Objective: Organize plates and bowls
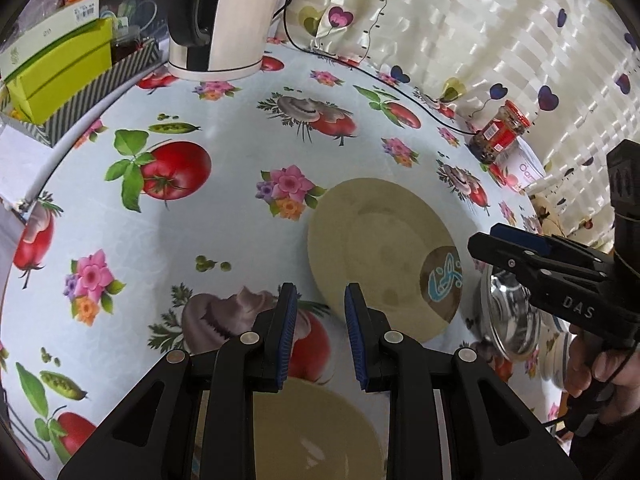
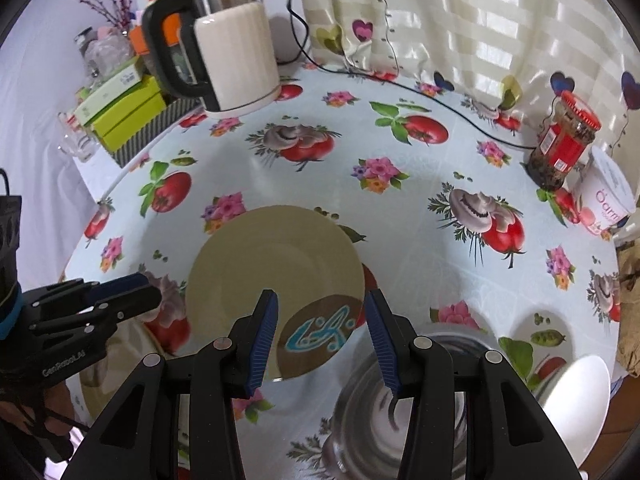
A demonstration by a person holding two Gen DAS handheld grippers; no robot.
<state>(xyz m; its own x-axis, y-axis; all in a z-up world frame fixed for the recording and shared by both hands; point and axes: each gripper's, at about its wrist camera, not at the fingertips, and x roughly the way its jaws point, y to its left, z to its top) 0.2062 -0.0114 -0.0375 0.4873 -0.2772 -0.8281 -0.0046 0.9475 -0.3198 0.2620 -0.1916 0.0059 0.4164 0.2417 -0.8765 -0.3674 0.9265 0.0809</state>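
A cream plate (image 1: 372, 248) with a brown patch and blue design lies on the flowered tablecloth (image 1: 200, 240). My left gripper (image 1: 320, 300) is open just left of the plate's near edge, with nothing between its blue pads. A second cream dish (image 1: 312, 428) lies under it. In the right wrist view my right gripper (image 2: 320, 304) is open over the near rim of the cream plate (image 2: 264, 272), the brown patch showing between its fingers. A steel bowl (image 2: 400, 420) sits below its right finger, a white dish (image 2: 576, 400) further right. The left gripper (image 2: 152, 292) is at the plate's left.
A white electric kettle (image 2: 236, 64) stands at the back with its black cable (image 2: 440, 108) running along the curtain. A red-lidded jar (image 2: 564, 140) and a yogurt tub (image 2: 608, 200) stand at the right. Green boxes (image 2: 120, 116) are stacked at the left edge.
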